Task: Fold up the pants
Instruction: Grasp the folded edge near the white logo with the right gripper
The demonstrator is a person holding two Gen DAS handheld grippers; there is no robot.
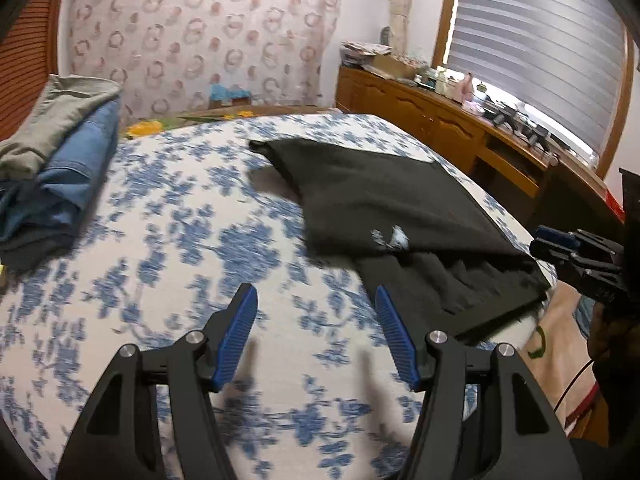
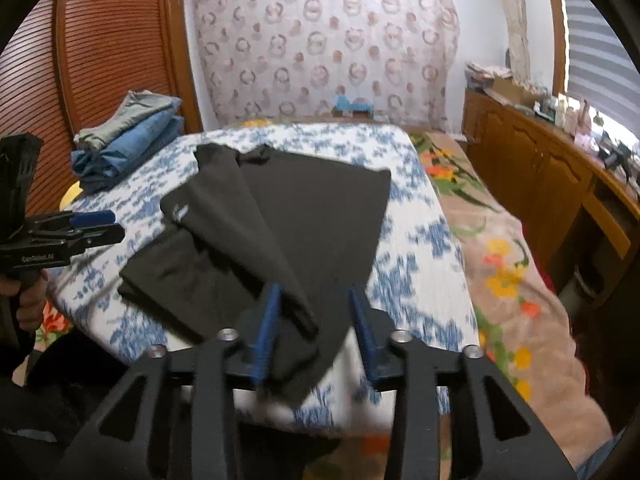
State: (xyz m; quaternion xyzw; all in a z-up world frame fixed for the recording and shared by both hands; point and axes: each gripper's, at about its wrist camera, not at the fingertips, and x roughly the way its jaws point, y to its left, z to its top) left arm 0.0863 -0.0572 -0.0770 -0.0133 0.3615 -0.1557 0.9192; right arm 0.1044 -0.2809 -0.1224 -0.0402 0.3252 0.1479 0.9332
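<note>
Black pants [image 1: 380,200] lie folded over on the blue-and-white floral bed cover [image 1: 180,220], toward its right side. My left gripper [image 1: 316,294] hovers open over bare cover, to the left of the pants' near edge, with nothing between its fingers. In the right wrist view the pants [image 2: 304,208] spread out ahead, with one folded layer slanting across the other. My right gripper [image 2: 314,290] stands open at their near corner; black cloth lies between the blue pads without being pinched. The right gripper [image 1: 560,246] also shows at the pants' right edge, and the left gripper [image 2: 92,224] at their left.
A stack of folded clothes [image 2: 128,136], grey on blue, sits at the bed's far left corner. A cluttered wooden dresser [image 2: 540,168] runs along the right under the window. A flowered blanket [image 2: 500,260] lies between the bed cover [image 2: 416,240] and the dresser. A louvred door [image 2: 100,40] stands at left.
</note>
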